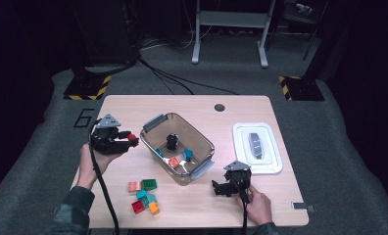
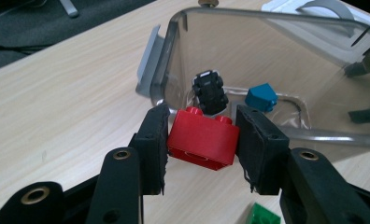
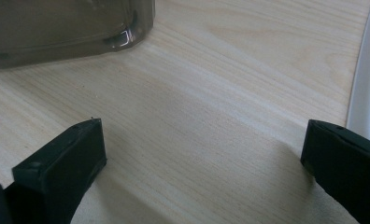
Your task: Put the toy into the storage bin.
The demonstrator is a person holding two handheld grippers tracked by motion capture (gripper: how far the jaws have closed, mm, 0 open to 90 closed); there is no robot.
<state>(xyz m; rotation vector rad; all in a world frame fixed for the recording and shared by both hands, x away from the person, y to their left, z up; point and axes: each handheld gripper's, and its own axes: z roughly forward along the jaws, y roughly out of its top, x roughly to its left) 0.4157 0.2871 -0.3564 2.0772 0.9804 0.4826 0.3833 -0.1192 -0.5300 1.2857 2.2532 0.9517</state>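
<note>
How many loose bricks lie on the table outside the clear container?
5: a pink brick, a green brick, a teal brick, a red brick and an orange brick, clustered near the front edge; others may be hidden.

A dark numeral "6" [image 1: 84, 118] is marked on the grey floor mat, just beside the tabletop's [image 1: 133, 105] far left corner; nothing else is legible. The bricks and box carry no readable lettering.

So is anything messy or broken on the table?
Nothing looks broken or spilled. The clear bin sits at an angle to the table edge, its white lid lies off to the side, and loose bricks wait in a small heap. The left gripper holds a red brick.
</note>
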